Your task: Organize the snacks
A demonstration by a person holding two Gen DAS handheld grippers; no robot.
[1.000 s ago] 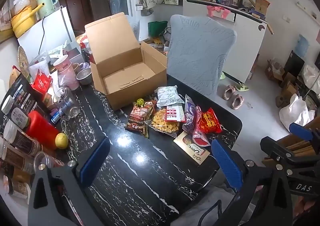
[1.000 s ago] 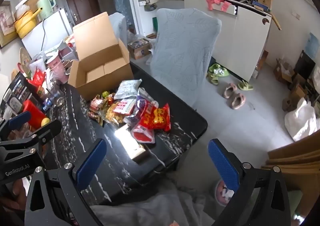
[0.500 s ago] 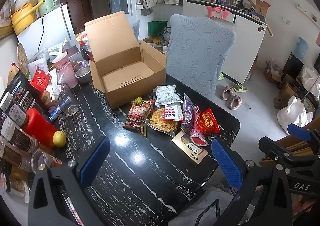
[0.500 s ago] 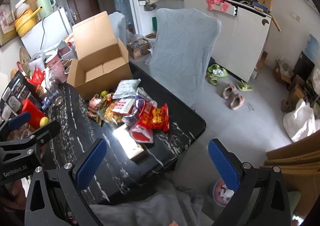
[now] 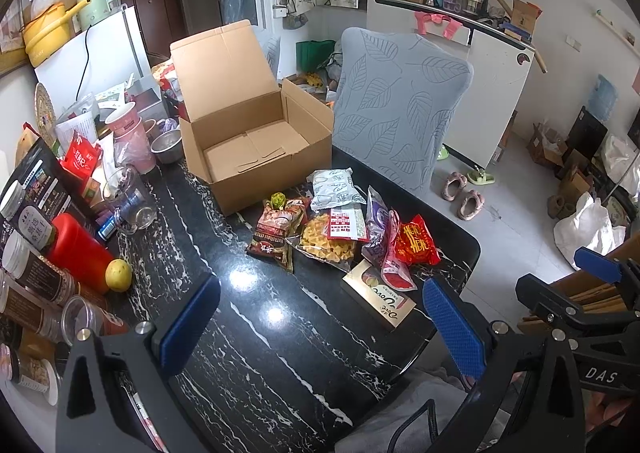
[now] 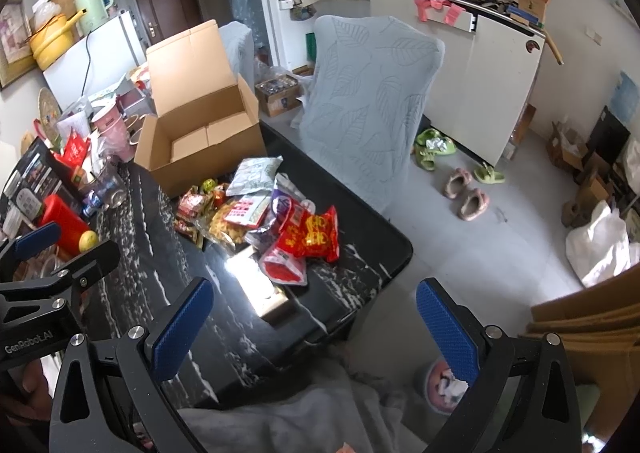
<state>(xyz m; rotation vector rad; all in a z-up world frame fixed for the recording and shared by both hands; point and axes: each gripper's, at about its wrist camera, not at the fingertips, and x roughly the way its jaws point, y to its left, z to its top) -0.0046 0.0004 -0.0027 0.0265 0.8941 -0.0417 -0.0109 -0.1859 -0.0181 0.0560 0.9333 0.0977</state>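
A pile of snack packets lies on the black marble table (image 5: 248,333) in front of an open, empty cardboard box (image 5: 256,141). In the pile are a red packet (image 5: 414,243), a dark brown packet (image 5: 276,231), a white-grey pouch (image 5: 334,183), a clear bag of yellow crisps (image 5: 326,243) and a flat gold box (image 5: 380,303). My left gripper (image 5: 320,325) is open and empty, held above the near table. My right gripper (image 6: 312,325) is open and empty, above the table's near right corner; the red packet (image 6: 312,237) and box (image 6: 200,133) lie beyond it.
Jars, a red container (image 5: 78,249), a lemon (image 5: 119,275), a glass cup (image 5: 130,199) and pink cups (image 5: 130,133) crowd the table's left side. A grey leaf-patterned chair (image 5: 400,109) stands behind the table. Slippers (image 6: 468,193) lie on the floor at right.
Both grippers have drifted slightly, so the table and snacks shift a little in view. Both stay open and empty. Nothing on the table has moved.
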